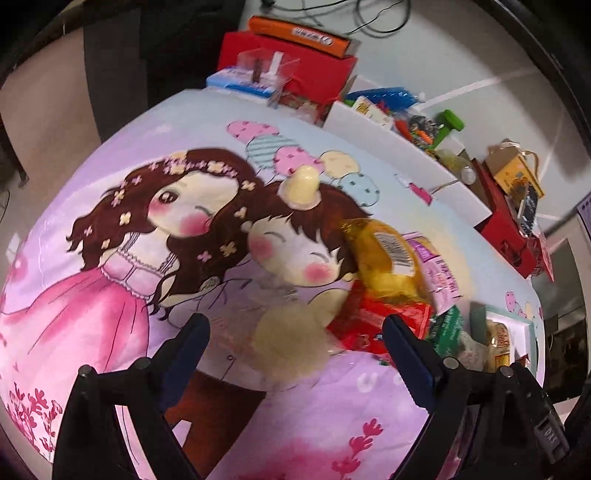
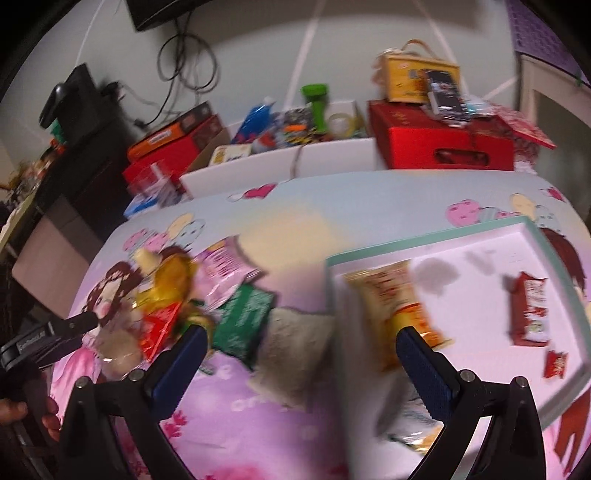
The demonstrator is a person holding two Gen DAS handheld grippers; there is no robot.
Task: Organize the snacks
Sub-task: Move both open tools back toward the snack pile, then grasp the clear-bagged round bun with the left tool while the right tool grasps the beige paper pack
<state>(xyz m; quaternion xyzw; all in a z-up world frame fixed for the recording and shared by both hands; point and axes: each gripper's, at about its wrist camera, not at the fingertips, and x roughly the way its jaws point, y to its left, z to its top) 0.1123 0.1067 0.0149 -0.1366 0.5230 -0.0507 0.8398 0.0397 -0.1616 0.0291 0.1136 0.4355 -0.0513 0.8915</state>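
A pile of snack packets lies on the cartoon tablecloth [image 1: 110, 295]: a yellow bag [image 1: 384, 254], a pink packet [image 1: 439, 273], a red packet [image 1: 373, 321], a green packet [image 2: 243, 314] and a pale clear-wrapped snack [image 1: 288, 343]. A small pale snack [image 1: 301, 186] lies apart, farther off. My left gripper [image 1: 295, 343] is open around the pale snack, touching nothing. My right gripper [image 2: 299, 350] is open and empty, above the left edge of a teal-rimmed white tray [image 2: 554, 258] that holds a yellow-orange packet [image 2: 395, 299], a red packet [image 2: 528, 314] and a small red one [image 2: 556, 363].
Behind the table stand red boxes [image 2: 439, 140], an orange box [image 1: 299, 35], a white bin of mixed items [image 2: 280, 158] and a yellow carton with handles [image 2: 410, 77]. Cables hang on the wall. The left gripper [image 2: 62, 328] shows at the left edge of the right wrist view.
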